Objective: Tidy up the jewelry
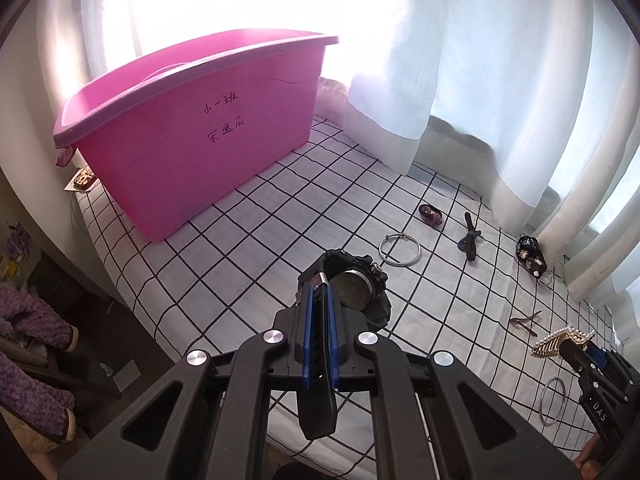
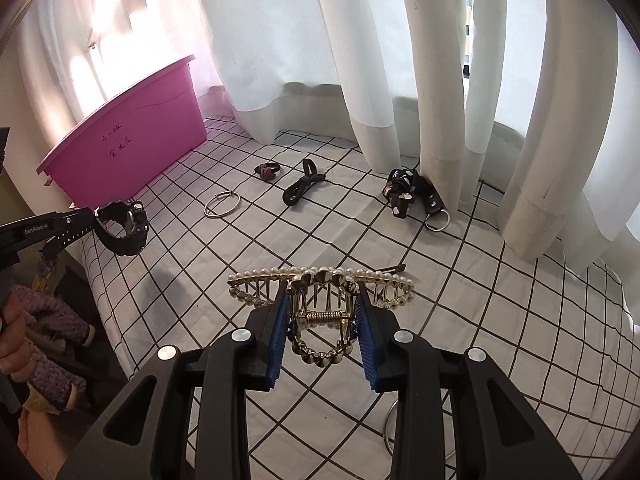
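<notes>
Both grippers hold jewelry above the checked bedsheet (image 2: 320, 208).

Left gripper (image 1: 319, 288), marked "GenRobot.AI", fingers clamped on black rubber wristwatch (image 1: 352, 284); right gripper (image 2: 322, 312) fingers grip gold pearl-studded hair claw (image 2: 320, 284). Pink plastic tub (image 1: 200, 140) bears handwritten "小一班".

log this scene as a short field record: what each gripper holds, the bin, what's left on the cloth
left gripper: shut on chunky black wristwatch
right gripper: shut on gold pearl-studded claw hair clip
container: pink plastic bin, on the checked cloth
loose on cloth: thin silver bangle, black ribbon tie, maroon hair tie
</notes>
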Tool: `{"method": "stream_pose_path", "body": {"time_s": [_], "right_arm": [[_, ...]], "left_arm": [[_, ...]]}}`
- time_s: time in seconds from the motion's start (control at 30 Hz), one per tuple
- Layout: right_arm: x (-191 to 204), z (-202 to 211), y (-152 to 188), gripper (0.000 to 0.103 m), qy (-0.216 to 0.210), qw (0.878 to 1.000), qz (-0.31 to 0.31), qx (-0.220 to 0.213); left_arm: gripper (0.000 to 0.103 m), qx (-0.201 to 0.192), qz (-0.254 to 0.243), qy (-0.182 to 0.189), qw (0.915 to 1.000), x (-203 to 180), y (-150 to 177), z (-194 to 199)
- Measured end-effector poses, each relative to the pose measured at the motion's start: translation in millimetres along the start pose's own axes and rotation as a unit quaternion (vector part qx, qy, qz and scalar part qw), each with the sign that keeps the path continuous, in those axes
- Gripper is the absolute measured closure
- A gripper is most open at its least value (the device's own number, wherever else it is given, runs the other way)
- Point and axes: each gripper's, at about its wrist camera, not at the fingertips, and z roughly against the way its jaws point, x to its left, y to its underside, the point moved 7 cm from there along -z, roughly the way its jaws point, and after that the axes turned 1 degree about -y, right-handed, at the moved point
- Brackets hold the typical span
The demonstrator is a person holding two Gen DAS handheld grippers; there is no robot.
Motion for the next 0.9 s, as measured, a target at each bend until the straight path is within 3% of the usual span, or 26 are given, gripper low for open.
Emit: {"method": "stream_pose_path", "body": {"time_s": [0.23,0.47,0.57,0.67,0.9], "right_arm": [[20.1,12.9,-40.8,0.073,-0.041,0.998,0.031,-0.032],[58.7,21.4,-96.8,0.073,-0.077,0.993,0.054,-0.07],[79.7,18.5,-124.8,0.073,-0.08,0.991,0.063,-0.087],[103.5,12.8,-154.0,0.073,-0.082,0.99,0.059,-0.1],[167.5,-9.1,-212.4,0.073,-0.1,0.987,0.041,-0.115]], "left_arm": [[0.096,-0.036,0.005,-0.011,0.9993,-0.3,-18.4,45.8],[0.095,-0.074,0.012,-0.005,0.9972,4.3,-57.2,84.7],[0.102,-0.089,0.004,0.013,0.9959,8.7,-81.5,93.5],[0.102,-0.121,-0.019,0.019,0.9922,16.7,-113.6,103.7],[0.102,-0.147,-0.05,0.037,0.9871,53.4,-191.2,92.7]]}}
